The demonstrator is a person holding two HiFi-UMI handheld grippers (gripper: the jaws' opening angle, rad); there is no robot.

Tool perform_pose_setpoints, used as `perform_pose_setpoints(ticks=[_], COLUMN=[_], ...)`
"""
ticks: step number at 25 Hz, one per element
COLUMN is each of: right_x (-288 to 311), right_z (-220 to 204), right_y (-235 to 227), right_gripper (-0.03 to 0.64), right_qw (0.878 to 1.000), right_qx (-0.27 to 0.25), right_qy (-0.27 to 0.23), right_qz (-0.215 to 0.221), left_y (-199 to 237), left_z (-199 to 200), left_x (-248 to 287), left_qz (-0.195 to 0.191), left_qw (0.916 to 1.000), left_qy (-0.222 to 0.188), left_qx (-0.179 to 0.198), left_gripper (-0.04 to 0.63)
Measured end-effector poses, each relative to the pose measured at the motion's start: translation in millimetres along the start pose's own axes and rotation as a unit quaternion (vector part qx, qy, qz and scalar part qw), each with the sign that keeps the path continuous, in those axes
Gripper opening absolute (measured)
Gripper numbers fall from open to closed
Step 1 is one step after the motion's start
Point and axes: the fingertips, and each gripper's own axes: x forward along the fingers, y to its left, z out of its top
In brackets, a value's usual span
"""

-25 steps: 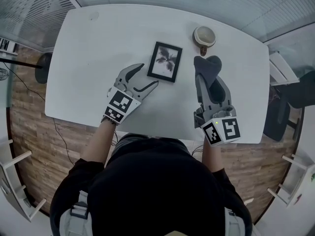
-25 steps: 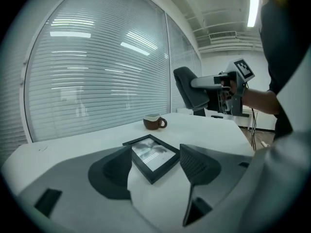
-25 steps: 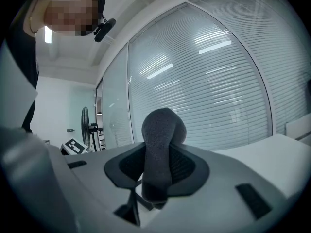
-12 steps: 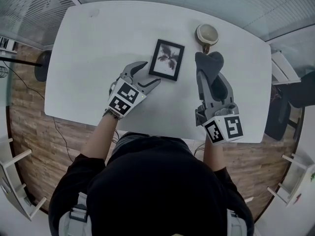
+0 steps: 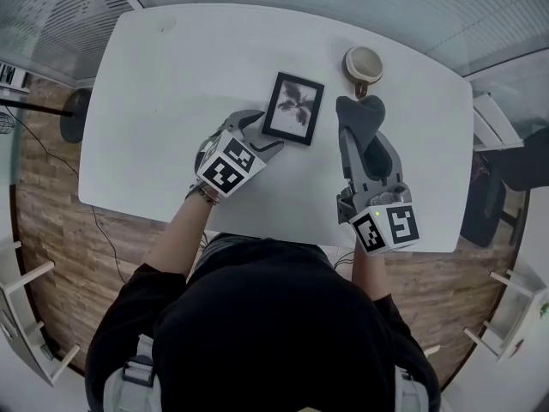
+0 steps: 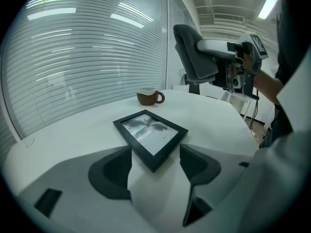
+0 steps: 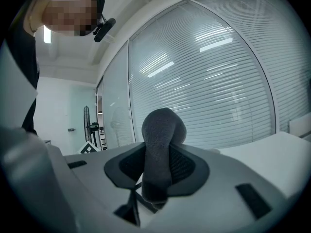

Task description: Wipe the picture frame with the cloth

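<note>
White table (image 5: 154, 84): picture frame (image 5: 293, 108) corner lies between left gripper's (image 5: 260, 134) parted jaws.

White table (image 5: 171, 75), wood floor (image 5: 43, 230), slatted blinds (image 6: 87, 57); ceiling strip light (image 6: 268, 4)

Open table (image 5: 163, 84) lies left of the picture frame (image 5: 294, 107); a cup (image 5: 363, 63) stands right.
</note>
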Motion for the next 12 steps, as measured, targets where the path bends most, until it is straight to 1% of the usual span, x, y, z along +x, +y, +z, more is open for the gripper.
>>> perform_pose_setpoints(ticks=[7,12], right_x=[4.7,6.7], right_z=[-2.0,-3.4], right_y=[0.9,3.3], right_gripper=[0.120,0.120], right_qw=[1.000,1.000], right_qx=[0.004,0.005], right_qy=[0.003,0.004], right_qz=[0.000,0.003], left_y=[2.8,3.5], left_z=[-1.0,-6.1], left_x=[6.5,12.1], left_qz=[-0.004,0.002], left_qw=[0.9998,0.9994], left_qy=[0.015,0.035], left_qx=[-0.010,-0.002], left_gripper=[0.310,0.309])
